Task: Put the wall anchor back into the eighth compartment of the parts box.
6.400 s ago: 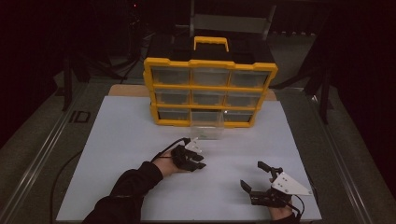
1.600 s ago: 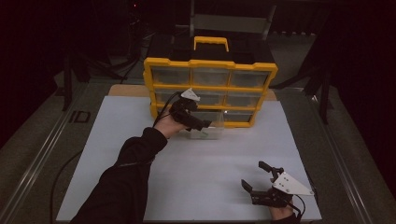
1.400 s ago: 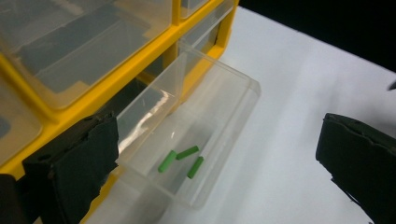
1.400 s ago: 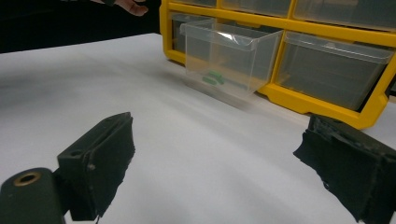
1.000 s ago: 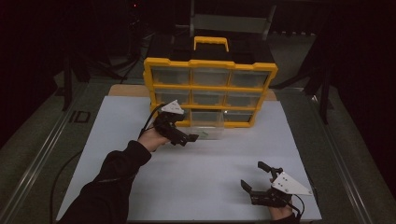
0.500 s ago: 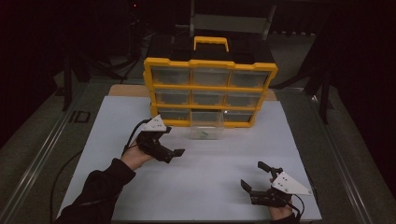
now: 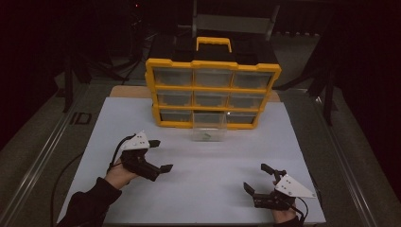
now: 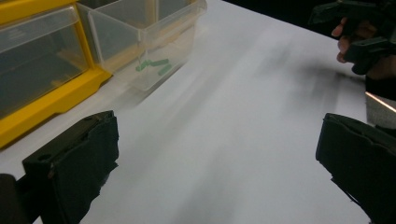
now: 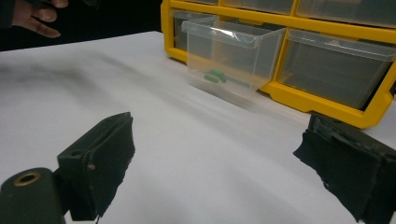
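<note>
A yellow organizer (image 7: 213, 92) with clear drawers stands at the back of the white board. Its bottom middle drawer (image 7: 208, 128) is pulled out toward me and holds small green pieces (image 8: 154, 66) (image 9: 215, 75). My left gripper (image 7: 160, 155) hovers open at the front left, well clear of the drawer, with nothing between its jaws. My right gripper (image 7: 259, 178) rests open near the front right edge, also empty. In the left gripper view the other hand (image 8: 359, 42) shows at the top right.
The white board (image 7: 203, 165) lies on a grey table with metal rails at both sides. A cable trails from the left gripper. Dark stands and equipment sit behind the organizer.
My left gripper has drawn back from the pulled-out drawer at the organizer to the front left of the board. The drawer stays out. The right gripper has not moved.
</note>
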`<state>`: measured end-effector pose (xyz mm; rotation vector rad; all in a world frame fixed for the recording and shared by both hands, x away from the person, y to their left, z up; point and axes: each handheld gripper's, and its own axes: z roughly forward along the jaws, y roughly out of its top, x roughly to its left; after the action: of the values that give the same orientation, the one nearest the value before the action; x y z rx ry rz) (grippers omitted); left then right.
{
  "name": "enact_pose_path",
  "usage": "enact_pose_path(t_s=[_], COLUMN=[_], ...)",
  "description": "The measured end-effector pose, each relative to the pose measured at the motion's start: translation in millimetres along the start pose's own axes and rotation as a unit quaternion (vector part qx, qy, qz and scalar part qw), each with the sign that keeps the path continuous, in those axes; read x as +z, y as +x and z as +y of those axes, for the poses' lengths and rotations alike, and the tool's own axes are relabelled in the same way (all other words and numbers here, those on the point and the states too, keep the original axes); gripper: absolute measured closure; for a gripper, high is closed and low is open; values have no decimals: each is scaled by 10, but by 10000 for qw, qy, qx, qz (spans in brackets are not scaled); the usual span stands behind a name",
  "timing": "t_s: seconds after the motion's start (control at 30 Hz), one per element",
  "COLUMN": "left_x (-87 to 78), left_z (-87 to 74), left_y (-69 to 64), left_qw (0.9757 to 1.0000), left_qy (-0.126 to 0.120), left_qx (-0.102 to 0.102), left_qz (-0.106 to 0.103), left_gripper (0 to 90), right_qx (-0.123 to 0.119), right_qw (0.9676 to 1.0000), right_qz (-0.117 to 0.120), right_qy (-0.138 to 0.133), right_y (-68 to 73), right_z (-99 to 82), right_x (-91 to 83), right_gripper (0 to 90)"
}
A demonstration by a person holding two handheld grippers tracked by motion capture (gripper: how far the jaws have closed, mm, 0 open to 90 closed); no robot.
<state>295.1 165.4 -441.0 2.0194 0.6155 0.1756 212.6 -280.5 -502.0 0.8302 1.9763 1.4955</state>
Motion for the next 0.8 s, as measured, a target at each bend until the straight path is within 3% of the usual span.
enact_pose_path(t_s=[0.27,0.7,0.8], left_x=[-122,-242,-245], left_z=[-226,-614,-692], left_y=[-75,-63,-60], left_qw=[10000,9990,9989], left_qy=[-58,-418,-403], left_qx=[-2,-156,-217], left_qz=[-20,66,62], left_gripper=[0,0,0], right_qx=[-16,-24,-12], right_qw=[10000,10000,10000], right_qz=[0,1,1], right_qy=[-12,-9,-2], right_y=[1,5,6], right_z=[1,-4,-5], right_x=[-3,3,5], right_gripper=[89,89,89])
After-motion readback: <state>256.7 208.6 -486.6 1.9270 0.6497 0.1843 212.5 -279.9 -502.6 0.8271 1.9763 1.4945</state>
